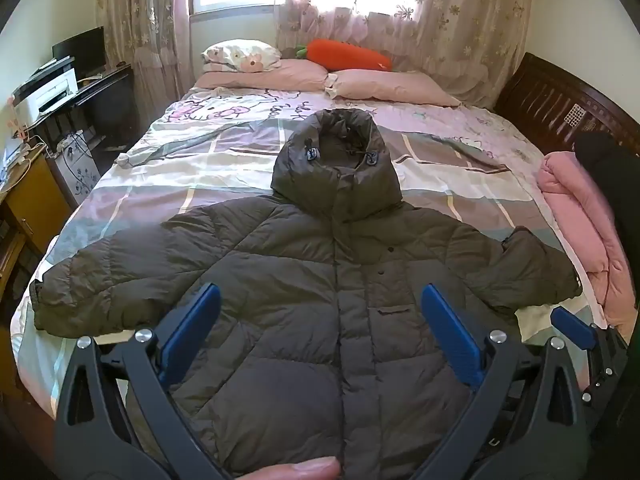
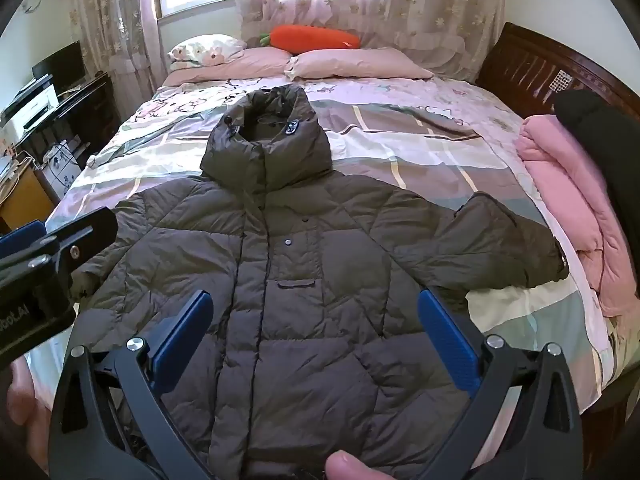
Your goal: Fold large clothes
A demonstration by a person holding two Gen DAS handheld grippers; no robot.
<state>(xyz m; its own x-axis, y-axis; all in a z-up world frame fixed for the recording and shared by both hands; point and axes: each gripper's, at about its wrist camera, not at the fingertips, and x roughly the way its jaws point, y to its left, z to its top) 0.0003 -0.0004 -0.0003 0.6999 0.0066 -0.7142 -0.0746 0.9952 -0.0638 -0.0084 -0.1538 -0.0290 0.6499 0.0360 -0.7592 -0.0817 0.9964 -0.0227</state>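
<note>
Dark green puffer jacket (image 1: 320, 280) flat on the bed (image 1: 192, 160), front up, hem cut off below, left gripper (image 1: 320, 312) and right gripper (image 2: 314, 320) above it, jaws wide and empty, bare bedspread beyond hood (image 1: 340, 148), pink blanket (image 2: 560, 200) at right edge

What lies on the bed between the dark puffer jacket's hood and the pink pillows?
Only bare patterned bedsheet lies between the dark puffer jacket's hood and the pink pillows; both wrist views show it.

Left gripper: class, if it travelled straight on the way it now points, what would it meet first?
Most likely the padded jacket spread on the bed; the open left gripper tilts down toward its front. Exact contact spot is unclear.
</note>
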